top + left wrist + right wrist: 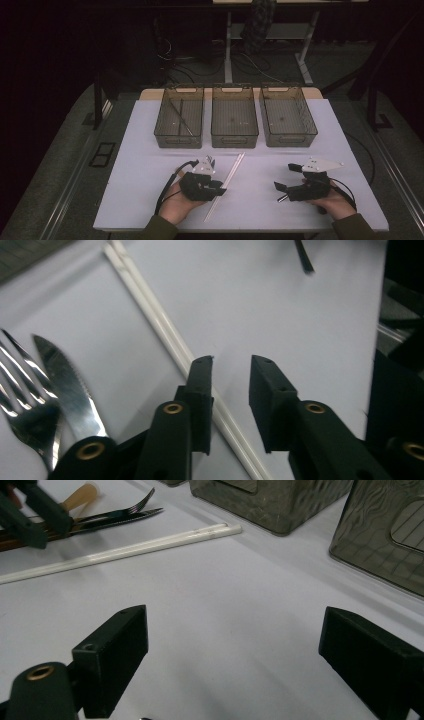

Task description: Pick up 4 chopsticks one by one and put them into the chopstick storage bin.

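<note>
Now the white chopsticks (pixel 165 330) lie just beneath the left tool (pixel 231 362); its jaws stand apart, gripping nothing.

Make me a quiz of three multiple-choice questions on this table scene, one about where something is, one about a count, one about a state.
1. Where do the white chopsticks lie?
A. in a bin
B. on the table by the left gripper
C. on the floor

2. How many bins stand in the row?
A. two
B. three
C. five

3. How are the right gripper's jaws?
A. wide apart, empty
C. clamped on a fork
B. shut

Answers: 1 B, they run along the tabletop beside that gripper; 2 B, three show side by side; 3 A, bare table shows between them.
</note>
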A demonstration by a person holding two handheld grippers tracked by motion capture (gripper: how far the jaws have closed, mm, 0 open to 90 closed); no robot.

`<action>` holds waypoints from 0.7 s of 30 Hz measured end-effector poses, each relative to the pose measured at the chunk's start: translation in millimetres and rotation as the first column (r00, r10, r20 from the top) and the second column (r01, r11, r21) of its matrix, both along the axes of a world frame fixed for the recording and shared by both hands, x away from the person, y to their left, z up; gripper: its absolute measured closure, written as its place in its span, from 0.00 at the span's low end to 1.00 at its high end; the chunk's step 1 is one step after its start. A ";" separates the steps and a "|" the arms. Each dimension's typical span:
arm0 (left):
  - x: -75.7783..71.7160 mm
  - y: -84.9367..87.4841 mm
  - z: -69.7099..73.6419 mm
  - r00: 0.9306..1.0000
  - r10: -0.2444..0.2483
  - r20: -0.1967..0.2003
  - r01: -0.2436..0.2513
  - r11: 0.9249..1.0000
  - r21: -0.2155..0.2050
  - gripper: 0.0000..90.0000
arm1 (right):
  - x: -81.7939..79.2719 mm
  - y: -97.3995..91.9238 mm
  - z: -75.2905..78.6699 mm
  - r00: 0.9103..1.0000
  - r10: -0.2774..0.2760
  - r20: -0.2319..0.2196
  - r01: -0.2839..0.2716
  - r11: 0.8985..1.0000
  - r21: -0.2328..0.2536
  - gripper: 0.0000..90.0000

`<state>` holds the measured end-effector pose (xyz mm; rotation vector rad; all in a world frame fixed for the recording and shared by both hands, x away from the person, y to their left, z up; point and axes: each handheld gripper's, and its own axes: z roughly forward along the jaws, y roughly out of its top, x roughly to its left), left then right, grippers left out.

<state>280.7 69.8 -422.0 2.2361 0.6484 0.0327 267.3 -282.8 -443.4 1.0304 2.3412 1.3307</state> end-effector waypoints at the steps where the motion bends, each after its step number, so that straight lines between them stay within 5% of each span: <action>1: 3.8 -2.5 0.5 1.000 0.010 0.004 -0.010 1.000 0.004 0.73 | 0.0 -0.1 0.0 1.000 0.000 0.000 0.000 1.000 0.000 0.13; 11: 32.9 -33.3 -7.5 0.997 0.082 -0.005 -0.081 0.995 0.048 0.69 | -0.8 -1.4 0.1 1.000 -0.006 -0.001 0.006 1.000 -0.001 0.13; 21: 38.3 -41.1 -14.8 0.995 0.100 -0.013 -0.098 0.989 0.111 0.71 | -0.8 -1.3 -0.1 1.000 -0.007 -0.001 0.007 1.000 -0.002 0.13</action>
